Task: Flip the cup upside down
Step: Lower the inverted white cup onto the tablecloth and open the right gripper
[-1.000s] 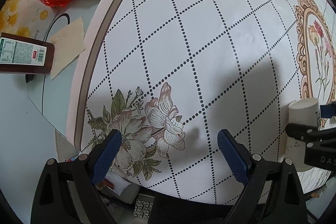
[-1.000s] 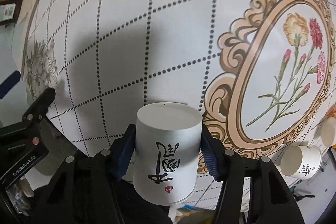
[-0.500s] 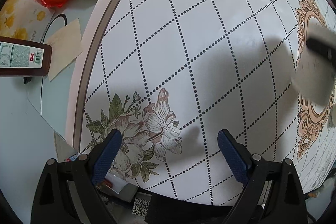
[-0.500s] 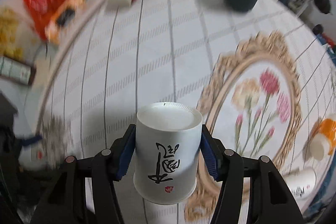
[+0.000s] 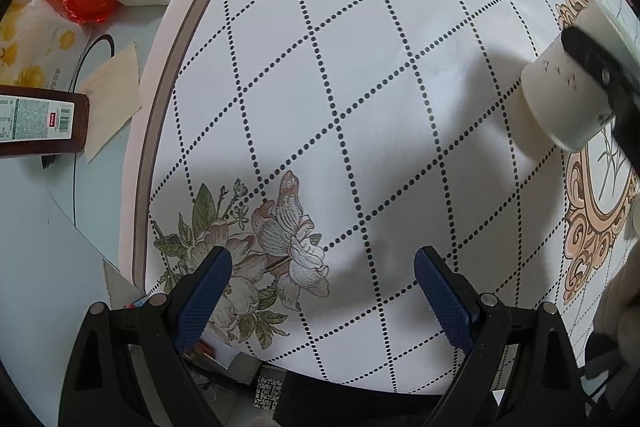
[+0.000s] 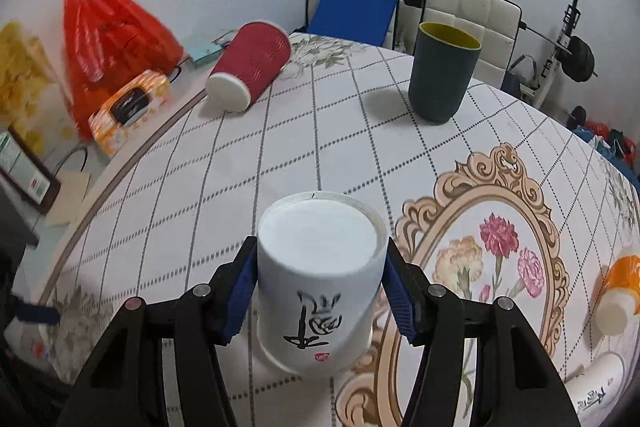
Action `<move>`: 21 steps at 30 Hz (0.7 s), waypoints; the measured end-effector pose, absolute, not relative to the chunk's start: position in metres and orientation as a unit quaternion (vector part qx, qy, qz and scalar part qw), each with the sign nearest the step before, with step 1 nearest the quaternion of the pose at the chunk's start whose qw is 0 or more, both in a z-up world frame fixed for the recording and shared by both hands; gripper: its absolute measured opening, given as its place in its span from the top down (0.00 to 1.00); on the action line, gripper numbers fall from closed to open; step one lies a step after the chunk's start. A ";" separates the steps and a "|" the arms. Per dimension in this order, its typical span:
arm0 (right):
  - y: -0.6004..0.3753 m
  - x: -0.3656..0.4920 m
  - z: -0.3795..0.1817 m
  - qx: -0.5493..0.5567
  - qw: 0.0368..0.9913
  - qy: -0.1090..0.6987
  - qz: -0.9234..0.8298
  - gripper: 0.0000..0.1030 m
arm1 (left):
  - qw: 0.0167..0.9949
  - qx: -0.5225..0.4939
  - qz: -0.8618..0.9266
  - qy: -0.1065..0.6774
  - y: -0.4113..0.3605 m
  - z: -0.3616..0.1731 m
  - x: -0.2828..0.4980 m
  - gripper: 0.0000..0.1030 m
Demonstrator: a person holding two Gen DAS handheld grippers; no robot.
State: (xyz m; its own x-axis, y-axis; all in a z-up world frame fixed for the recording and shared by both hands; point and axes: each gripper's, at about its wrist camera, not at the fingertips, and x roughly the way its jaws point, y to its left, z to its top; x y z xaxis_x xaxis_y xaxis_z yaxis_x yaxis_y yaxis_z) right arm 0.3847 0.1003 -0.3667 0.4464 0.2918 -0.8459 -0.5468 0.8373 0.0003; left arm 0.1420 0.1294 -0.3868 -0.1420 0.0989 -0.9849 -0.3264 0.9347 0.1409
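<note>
My right gripper (image 6: 320, 287) is shut on a white paper cup (image 6: 316, 291) with black calligraphy. The cup is upside down, its flat base on top and its rim low over the tablecloth (image 6: 240, 163). In the left wrist view the same cup (image 5: 560, 99) shows at the right edge, tilted, with a black finger (image 5: 592, 67) across it. My left gripper (image 5: 320, 291) is open and empty, low over the flower print at the table's near edge.
A red ribbed cup (image 6: 248, 67) lies on its side at the back left. A dark green cup (image 6: 440, 71) stands upright at the back. An orange cup (image 6: 620, 291) and another white cup (image 6: 596, 387) lie at the right. A red bag (image 6: 108, 35) and tissue pack (image 6: 128, 107) sit left.
My right gripper has lifted the cup and swung up from looking down at the cloth to looking level across the table. The left gripper has barely moved.
</note>
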 end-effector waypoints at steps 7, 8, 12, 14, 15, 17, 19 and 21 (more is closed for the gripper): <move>0.091 0.373 -0.371 -0.142 0.824 0.489 0.248 0.39 | 0.660 -0.067 0.160 0.731 0.117 -0.382 0.151 0.09; 0.090 0.374 -0.371 -0.142 0.821 0.496 0.244 0.39 | 0.663 -0.065 0.160 0.728 0.114 -0.380 0.154 0.09; 0.082 0.379 -0.368 -0.119 0.806 0.533 0.227 0.23 | 0.678 -0.060 0.163 0.714 0.109 -0.364 0.166 0.09; 0.077 0.378 -0.360 -0.110 0.801 0.545 0.221 0.12 | 0.684 -0.062 0.162 0.709 0.109 -0.356 0.168 0.09; 0.072 0.376 -0.352 -0.105 0.800 0.549 0.216 0.12 | 0.687 -0.061 0.162 0.706 0.109 -0.352 0.169 0.09; 0.063 0.371 -0.339 -0.104 0.803 0.552 0.199 0.11 | 0.694 -0.061 0.160 0.699 0.108 -0.342 0.170 0.09; 0.051 0.363 -0.326 -0.106 0.803 0.561 0.169 0.09 | 0.701 -0.059 0.154 0.694 0.106 -0.334 0.170 0.09; 0.040 0.354 -0.317 -0.104 0.800 0.574 0.141 0.09 | 0.709 -0.049 0.148 0.688 0.103 -0.326 0.164 0.09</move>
